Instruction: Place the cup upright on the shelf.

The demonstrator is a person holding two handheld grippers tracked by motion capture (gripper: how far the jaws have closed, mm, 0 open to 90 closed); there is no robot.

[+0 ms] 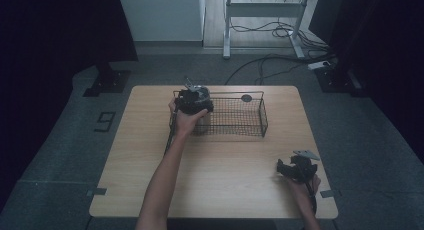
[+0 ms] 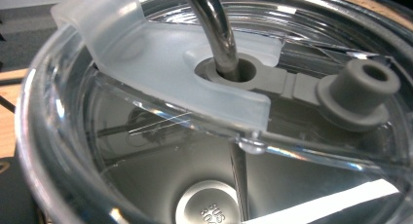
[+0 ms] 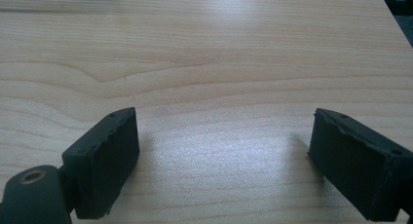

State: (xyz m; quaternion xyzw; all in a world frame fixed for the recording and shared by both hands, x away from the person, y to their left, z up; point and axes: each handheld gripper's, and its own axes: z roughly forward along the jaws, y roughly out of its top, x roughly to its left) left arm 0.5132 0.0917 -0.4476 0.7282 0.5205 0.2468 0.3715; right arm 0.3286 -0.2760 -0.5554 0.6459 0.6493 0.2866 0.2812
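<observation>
High view: a wire basket [image 1: 235,117] stands on the far middle of the wooden table [image 1: 215,175]. The left hand [image 1: 185,121] holds the left gripper [image 1: 194,101] over the basket's left end, against a clear-lidded cup [image 1: 200,91] that sits there, a metal straw [image 1: 189,82] sticking up from it. Whether this claw is clenched or released cannot be told from here. A small dark round thing [image 1: 246,98] lies by the basket's far rim. The right hand [image 1: 302,182] rests the right gripper [image 1: 290,170] near the table's near right corner, well apart from the basket.

Left gripper view: the camera sits very close above the cup's clear lid [image 2: 146,151]. The straw [image 2: 214,29] passes down through a grey grommet [image 2: 229,73], and a grey plug [image 2: 360,87] on a strap lies just beside it. A frosted tab [image 2: 146,63] covers part of the lid. The steel bottom of the cup [image 2: 209,204] shows through the lid. The jaws are not visible, so the claw's state stays unclear.

Right gripper view: the right gripper [image 3: 224,156] is released, its jaws wide apart over bare wood [image 3: 219,63], grasping nothing.
</observation>
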